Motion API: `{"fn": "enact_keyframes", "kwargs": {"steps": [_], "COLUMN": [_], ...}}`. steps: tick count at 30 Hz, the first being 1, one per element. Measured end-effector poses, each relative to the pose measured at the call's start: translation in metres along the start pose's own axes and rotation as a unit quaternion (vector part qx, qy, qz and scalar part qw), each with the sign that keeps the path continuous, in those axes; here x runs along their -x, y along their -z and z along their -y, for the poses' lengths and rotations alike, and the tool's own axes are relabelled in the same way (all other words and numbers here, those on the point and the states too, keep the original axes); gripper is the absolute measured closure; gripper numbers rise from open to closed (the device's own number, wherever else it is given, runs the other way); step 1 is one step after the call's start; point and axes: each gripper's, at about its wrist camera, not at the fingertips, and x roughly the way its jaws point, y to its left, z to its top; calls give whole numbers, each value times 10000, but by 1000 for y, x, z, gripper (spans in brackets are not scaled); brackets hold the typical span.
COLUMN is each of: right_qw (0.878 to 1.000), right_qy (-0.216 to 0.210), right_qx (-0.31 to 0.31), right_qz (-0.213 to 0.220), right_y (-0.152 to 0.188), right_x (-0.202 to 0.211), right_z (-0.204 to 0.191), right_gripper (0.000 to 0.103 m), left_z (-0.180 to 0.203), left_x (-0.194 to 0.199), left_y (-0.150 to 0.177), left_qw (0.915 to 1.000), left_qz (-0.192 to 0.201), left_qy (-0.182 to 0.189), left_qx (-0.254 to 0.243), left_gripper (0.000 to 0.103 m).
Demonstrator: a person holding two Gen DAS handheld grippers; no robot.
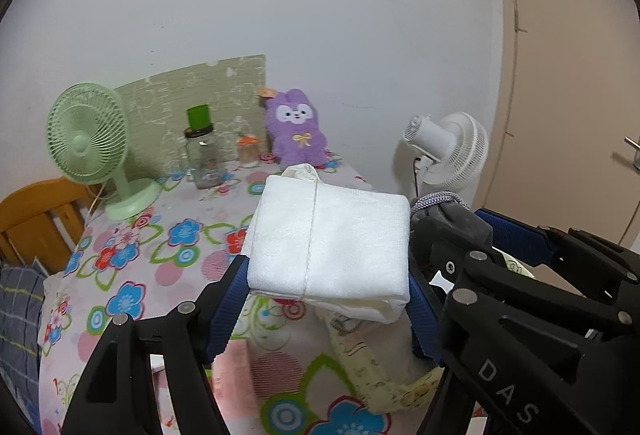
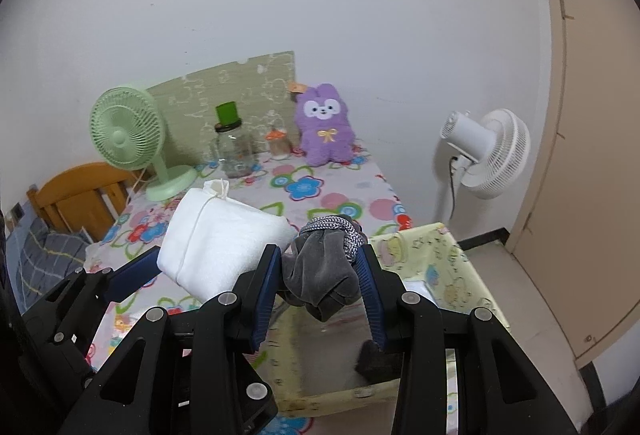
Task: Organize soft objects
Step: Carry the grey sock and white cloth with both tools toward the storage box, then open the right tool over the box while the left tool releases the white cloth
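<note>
My left gripper [image 1: 328, 271] is shut on a white drawstring pouch [image 1: 328, 243], held in the air above the flowered table; the pouch also shows in the right wrist view [image 2: 224, 247]. My right gripper [image 2: 320, 275] is shut on a grey velvet pouch with a braided cord [image 2: 324, 267], held over a yellow fabric box [image 2: 440, 267]. The two grippers are side by side, the right one close beside the left [image 1: 520, 295]. A purple plush toy [image 1: 296, 131] sits upright at the table's far edge against the wall, also in the right wrist view [image 2: 326, 125].
On the flowered tablecloth [image 1: 160, 243] stand a green desk fan [image 1: 92, 151], a glass jar with a green cup on top [image 1: 202, 151] and a small orange-lidded jar [image 1: 248, 151]. A white floor fan [image 2: 488, 155] stands right of the table. A wooden chair [image 2: 76, 191] is at left.
</note>
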Motion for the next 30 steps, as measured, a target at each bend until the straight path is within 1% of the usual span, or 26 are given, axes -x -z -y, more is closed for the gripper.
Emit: {"fn": "enact_keyframes", "kwargs": {"steps": [7,12,20,22,25,26,27,30], "right_qw": [9998,9994,9984,9981,9977,9976,9975,9975], "right_qy": [139,258,337,350,369,370,371,371], "right_qx": [-143,-201,-351,-384,-428,-445,-458,-458], "right_qz": [-92,-151,-278,-316,-361,-382,-400,-402], "right_y": [4,7,8,9,10,10,11,11], "right_x": [-9,-18,-35,-40,-45,-47,-48,-54], "right_z": [24,41,63,66,71,72,73,74], "right_gripper": [60,60,60,60,60,60,60,60], "left_z": [20,36,49,50,52,53,54,56], "left_x": [-17,-34,-55,-58,-64,-66,-67,-70], "left_y": [-1,2,5,6,8,9,9,9], "left_qw": [9997,9988,9972,9967,9958,9956,9953,9945], "left_qz": [-155,-308,-556,-608,-692,-703,-718,-776], "left_qy": [163,232,344,373,414,413,408,401], "left_qx": [-110,-286,-375,-397,-441,-467,-499,-577], "left_gripper": [27,27,25,23,16,10,6,4]}}
